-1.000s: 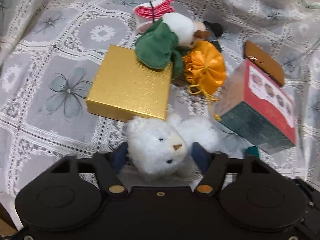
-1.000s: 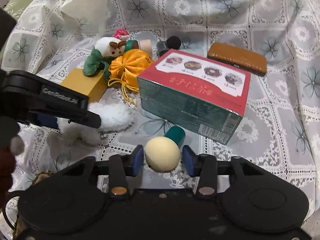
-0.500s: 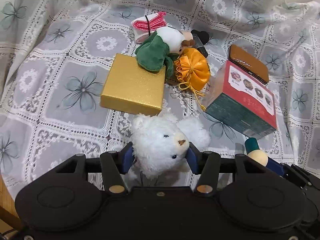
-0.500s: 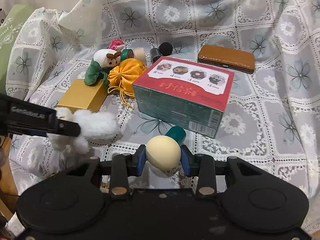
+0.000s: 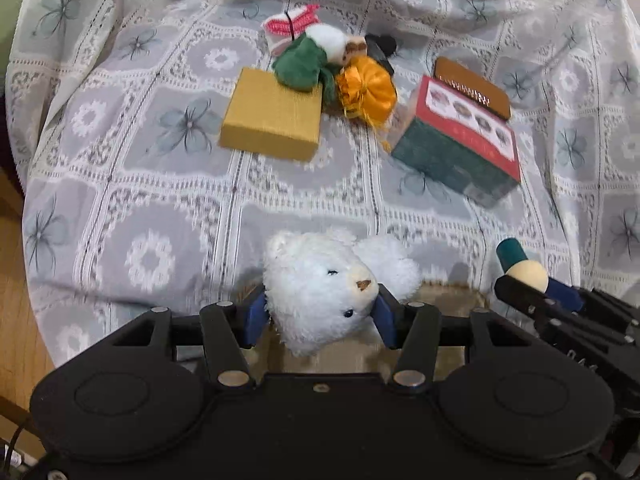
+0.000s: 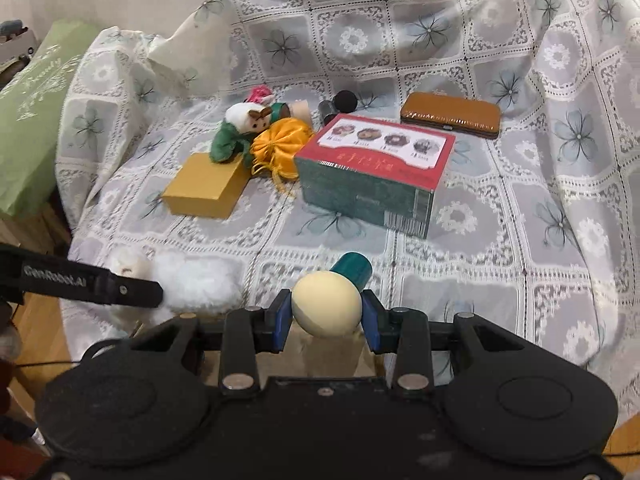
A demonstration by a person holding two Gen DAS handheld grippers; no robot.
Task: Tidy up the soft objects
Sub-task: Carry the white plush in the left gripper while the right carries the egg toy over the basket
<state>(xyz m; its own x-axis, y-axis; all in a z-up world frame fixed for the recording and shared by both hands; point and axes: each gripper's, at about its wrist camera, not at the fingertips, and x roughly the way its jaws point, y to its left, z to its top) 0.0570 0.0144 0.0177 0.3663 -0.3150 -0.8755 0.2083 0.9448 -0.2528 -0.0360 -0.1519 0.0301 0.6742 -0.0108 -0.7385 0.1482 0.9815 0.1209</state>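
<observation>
My left gripper (image 5: 320, 314) is shut on the head of a white teddy bear (image 5: 316, 280), which hangs clear of the lace cloth (image 5: 160, 184). In the right wrist view the bear (image 6: 196, 280) shows at the left behind a left finger (image 6: 92, 286). My right gripper (image 6: 326, 318) is shut on a cream sponge ball (image 6: 326, 302) with a teal handle (image 6: 352, 270); the same ball (image 5: 522, 274) appears at the right of the left wrist view. Farther back lie a green-and-white plush (image 5: 308, 60), an orange satin pouch (image 5: 368, 88) and a pink knitted piece (image 5: 290, 26).
A gold box (image 5: 272, 120), a red-and-green carton (image 5: 460, 140) and a brown case (image 5: 472, 84) lie on the cloth. A green cushion (image 6: 32, 112) sits at the far left. A tan woven surface (image 5: 444, 298) shows under both grippers, with wooden floor (image 5: 12, 300) at the left.
Both grippers have pulled back and risen from the cloth, carrying the bear and the sponge ball. The left jaws have closed tighter on the bear's head.
</observation>
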